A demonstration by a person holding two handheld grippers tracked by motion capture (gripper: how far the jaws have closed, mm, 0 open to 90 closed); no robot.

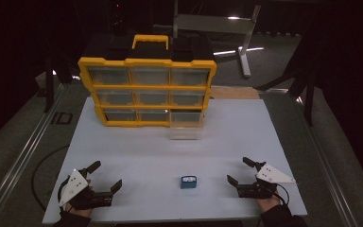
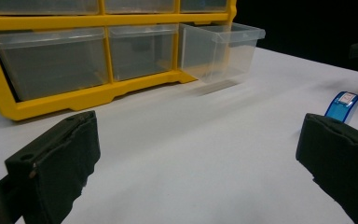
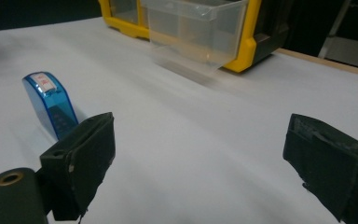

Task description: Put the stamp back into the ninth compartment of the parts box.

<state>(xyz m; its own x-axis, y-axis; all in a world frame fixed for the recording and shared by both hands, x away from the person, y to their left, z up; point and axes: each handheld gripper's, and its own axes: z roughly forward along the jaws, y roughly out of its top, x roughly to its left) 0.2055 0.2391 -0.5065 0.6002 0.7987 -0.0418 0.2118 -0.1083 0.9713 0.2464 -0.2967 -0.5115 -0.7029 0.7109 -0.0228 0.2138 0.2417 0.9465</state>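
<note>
A yellow drawer organiser (image 1: 147,90) (image 2: 93,98) stands at the back of the white table (image 1: 170,151). Its bottom right clear drawer (image 1: 186,126) (image 2: 220,49) (image 3: 196,28) is pulled out and looks empty. A small blue box with a white label (image 1: 188,182) (image 2: 343,105) (image 3: 51,105) lies near the front edge. My left gripper (image 1: 104,175) (image 2: 196,158) rests open at the front left, nothing between its jaws. My right gripper (image 1: 240,171) (image 3: 200,163) rests open at the front right, a short way right of the blue box.
A metal frame leg (image 1: 243,61) stands on the floor behind the table at the right. A metal rail (image 1: 23,156) runs along the left side. Dark surroundings lie beyond the table edges.
</note>
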